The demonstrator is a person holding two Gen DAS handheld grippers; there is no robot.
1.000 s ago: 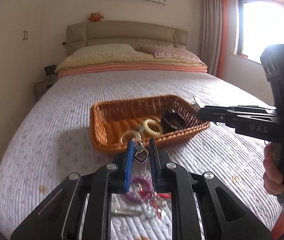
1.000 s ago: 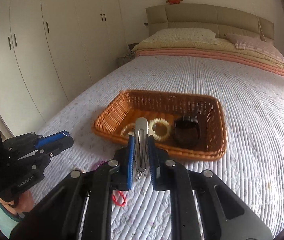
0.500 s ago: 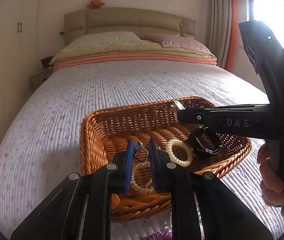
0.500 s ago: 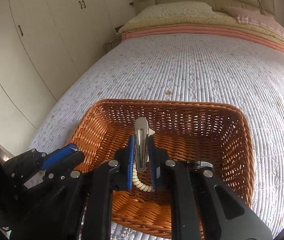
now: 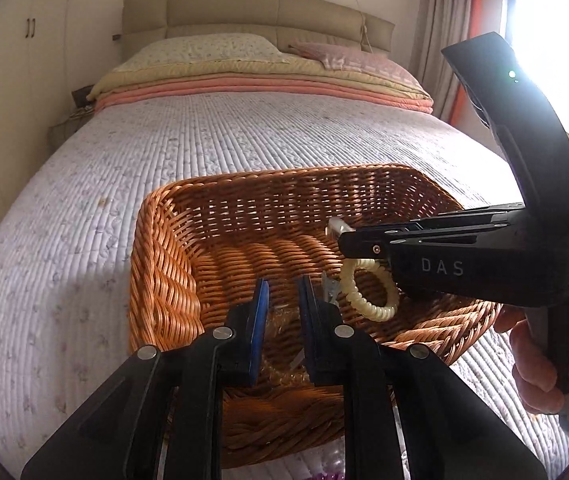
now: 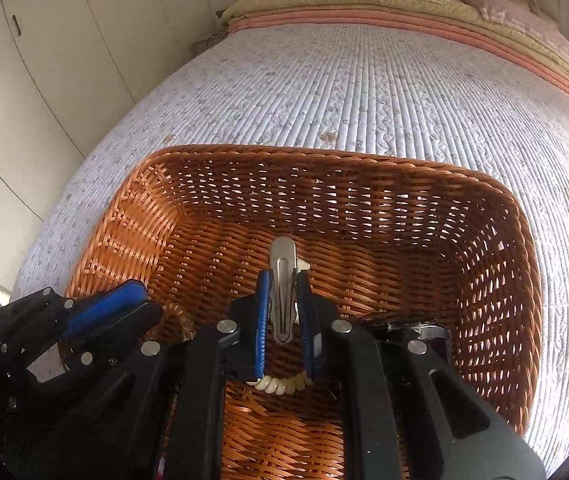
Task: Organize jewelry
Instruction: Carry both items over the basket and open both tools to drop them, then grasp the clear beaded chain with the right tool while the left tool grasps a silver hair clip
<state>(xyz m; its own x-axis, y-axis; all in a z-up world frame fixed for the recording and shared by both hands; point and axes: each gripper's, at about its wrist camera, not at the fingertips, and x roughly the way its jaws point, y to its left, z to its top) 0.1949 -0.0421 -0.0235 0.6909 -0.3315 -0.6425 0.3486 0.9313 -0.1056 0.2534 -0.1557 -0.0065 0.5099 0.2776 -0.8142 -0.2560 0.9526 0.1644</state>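
An orange wicker basket (image 5: 164,264) (image 6: 496,216) sits on the bed. My left gripper (image 5: 283,292) is open and empty over the basket's near left part; it also shows in the right wrist view (image 6: 120,304). A small metal piece (image 5: 329,289) lies just right of its fingers, beside a cream coil hair tie (image 5: 368,300) and a clear beaded bracelet (image 5: 280,320) on the basket floor. My right gripper (image 6: 283,284) is shut on a silver hair clip (image 6: 282,280) above the basket's middle; the clip's tip pokes out in the left view (image 5: 334,227).
The quilted lilac bedspread (image 5: 84,200) surrounds the basket. Pillows and folded blankets (image 5: 244,72) lie at the headboard. White wardrobes (image 6: 44,60) stand to the left, a window (image 5: 556,60) to the right. Purple beads (image 5: 332,464) lie on the bed before the basket.
My left gripper has opened and let the small metal piece drop into the basket. Both grippers have moved forward and lower over the basket; the right still holds the clip.
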